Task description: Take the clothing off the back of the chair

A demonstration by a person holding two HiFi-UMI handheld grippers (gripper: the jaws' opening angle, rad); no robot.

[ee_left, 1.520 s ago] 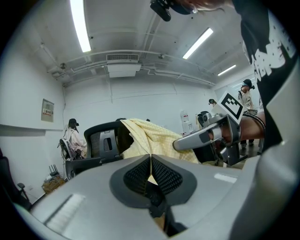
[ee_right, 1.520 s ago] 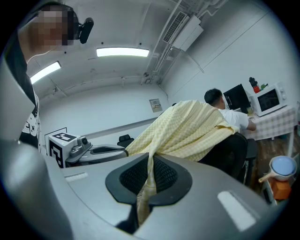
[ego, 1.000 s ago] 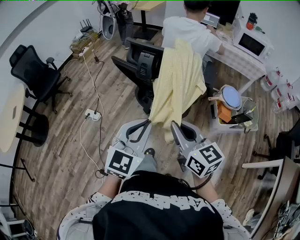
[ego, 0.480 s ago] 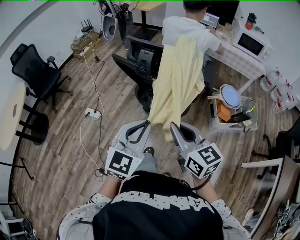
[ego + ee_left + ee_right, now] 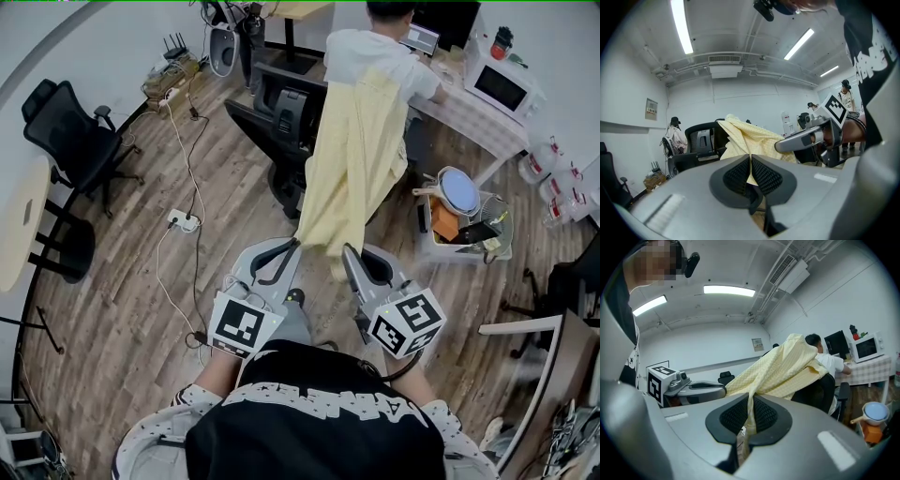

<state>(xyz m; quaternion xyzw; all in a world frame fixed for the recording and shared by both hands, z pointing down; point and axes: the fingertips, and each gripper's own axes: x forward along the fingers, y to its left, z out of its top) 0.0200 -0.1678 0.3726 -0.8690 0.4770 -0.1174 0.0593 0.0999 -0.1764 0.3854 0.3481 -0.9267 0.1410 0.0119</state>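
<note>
Left gripper (image 5: 292,246) jaws clamped on yellow garment (image 5: 354,159) hem, right gripper (image 5: 347,251) jaws pinching another fold, cloth stretched from black office chair (image 5: 281,117) back

We wear a black shirt (image 5: 314,412) with white lettering; our left gripper (image 5: 296,244) and right gripper (image 5: 346,250) are grey, each with a black-and-white marker cube (image 5: 246,325)

Cloth (image 5: 352,159) and chair (image 5: 281,117) block the way ahead, a bin (image 5: 457,255) the right. The floor (image 5: 112,309) lies open left, bar a power strip (image 5: 184,221).
</note>
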